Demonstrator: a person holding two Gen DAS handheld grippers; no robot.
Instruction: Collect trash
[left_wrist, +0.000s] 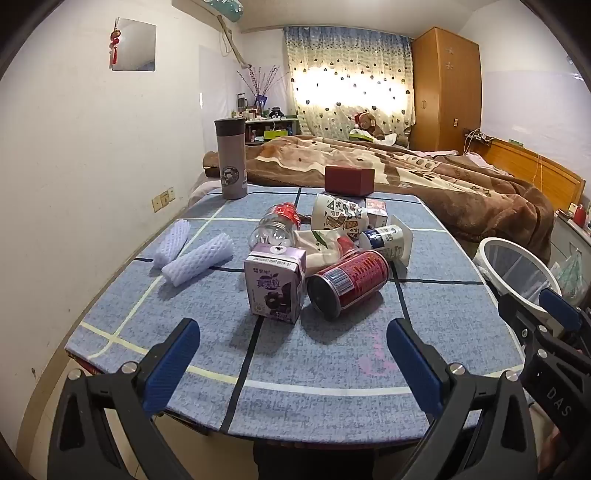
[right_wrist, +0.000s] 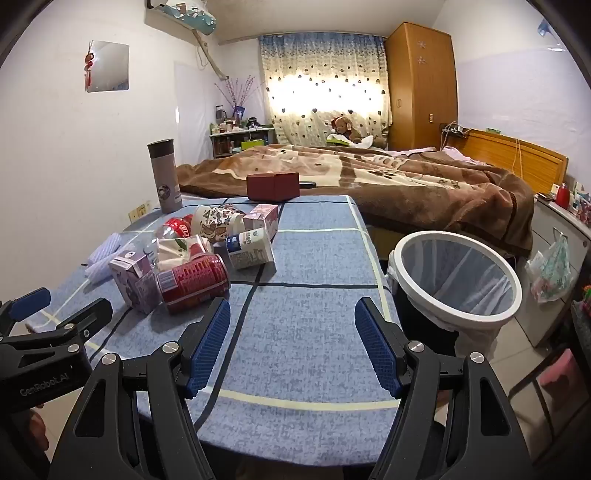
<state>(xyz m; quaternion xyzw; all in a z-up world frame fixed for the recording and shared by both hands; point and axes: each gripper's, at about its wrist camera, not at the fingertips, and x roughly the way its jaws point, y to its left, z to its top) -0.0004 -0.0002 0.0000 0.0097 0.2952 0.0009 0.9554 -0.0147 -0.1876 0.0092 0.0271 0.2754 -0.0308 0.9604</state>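
A pile of trash lies mid-table: a purple drink carton, a red can on its side, a clear plastic bottle, a patterned paper cup, a white cup and a crumpled wrapper. Two white foam nets lie to the left. My left gripper is open and empty, short of the carton. My right gripper is open and empty over bare cloth. A white-rimmed bin stands right of the table.
The table has a blue checked cloth. A grey thermos and a dark red box stand at its far edge. A bed with a brown blanket lies beyond. A wardrobe is at the back right.
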